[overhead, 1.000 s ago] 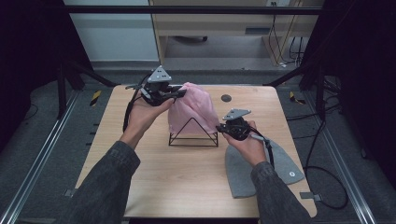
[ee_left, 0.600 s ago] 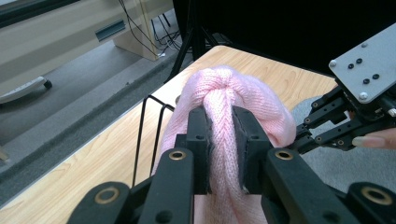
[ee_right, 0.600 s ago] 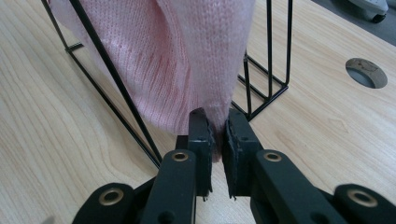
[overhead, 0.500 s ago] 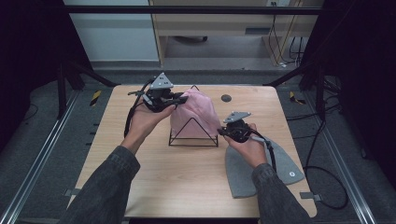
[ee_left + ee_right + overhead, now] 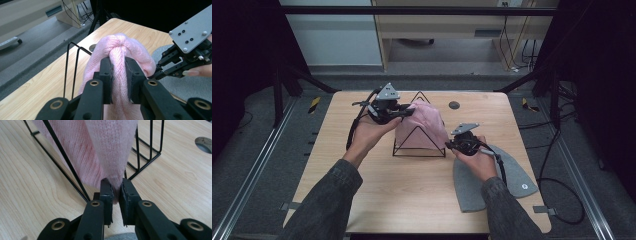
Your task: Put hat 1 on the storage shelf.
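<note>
A pink knitted hat point(image 5: 422, 125) is draped over a black wire stand point(image 5: 419, 151) with triangular ends at the middle of the table. My left gripper point(image 5: 404, 112) is shut on a raised fold at the hat's upper left; the pink hat point(image 5: 125, 47) bunches between the pads of that left gripper point(image 5: 118, 72). My right gripper point(image 5: 451, 145) is shut on the hat's lower right edge, beside the stand's front corner. In the right gripper view, the pink knit point(image 5: 107, 150) hangs down into the right gripper point(image 5: 116, 186), with the wire stand point(image 5: 65, 160) just behind it.
A grey hat point(image 5: 492, 180) lies flat on the wooden table point(image 5: 362, 200) at the right, under my right hand. A round dark hole point(image 5: 454, 105) sits near the table's far edge. Cables trail from both grippers.
The left gripper has sunk slightly with its fold of the hat, and the stand's rear tip now shows above the hat. The right gripper has kept still.
</note>
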`<move>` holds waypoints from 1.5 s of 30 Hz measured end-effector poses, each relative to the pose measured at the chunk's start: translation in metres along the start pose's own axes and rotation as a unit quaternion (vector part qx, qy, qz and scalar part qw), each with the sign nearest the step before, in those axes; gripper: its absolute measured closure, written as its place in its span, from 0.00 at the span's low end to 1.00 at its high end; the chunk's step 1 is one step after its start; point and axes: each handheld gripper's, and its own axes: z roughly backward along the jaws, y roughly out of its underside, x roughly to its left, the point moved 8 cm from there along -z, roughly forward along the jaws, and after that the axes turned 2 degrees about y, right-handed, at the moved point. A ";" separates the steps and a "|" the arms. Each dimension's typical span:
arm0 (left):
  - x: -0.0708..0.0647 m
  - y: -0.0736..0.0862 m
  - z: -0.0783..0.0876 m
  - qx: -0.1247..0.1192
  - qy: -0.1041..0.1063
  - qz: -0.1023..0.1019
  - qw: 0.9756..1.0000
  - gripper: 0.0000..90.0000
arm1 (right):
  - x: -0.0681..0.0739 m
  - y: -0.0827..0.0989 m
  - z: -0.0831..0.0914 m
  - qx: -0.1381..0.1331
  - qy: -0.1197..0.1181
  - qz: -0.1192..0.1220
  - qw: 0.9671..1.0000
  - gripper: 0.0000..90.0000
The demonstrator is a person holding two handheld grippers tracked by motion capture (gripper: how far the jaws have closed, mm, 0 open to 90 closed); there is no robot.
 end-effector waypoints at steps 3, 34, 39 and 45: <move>-0.002 0.002 -0.002 -0.003 0.002 0.001 1.000 0.85 | 0.000 0.003 -0.003 0.009 0.002 -0.001 1.000 0.91; -0.008 -0.003 -0.015 0.012 0.000 0.007 1.000 0.88 | -0.002 0.015 -0.003 0.024 0.004 -0.008 1.000 0.94; -0.005 0.002 -0.015 0.005 0.001 0.010 1.000 0.88 | -0.002 0.016 -0.007 0.028 0.006 -0.010 1.000 0.93; -0.010 0.004 -0.012 0.004 0.015 0.008 1.000 0.85 | -0.002 0.016 -0.003 0.029 0.009 -0.013 0.999 0.85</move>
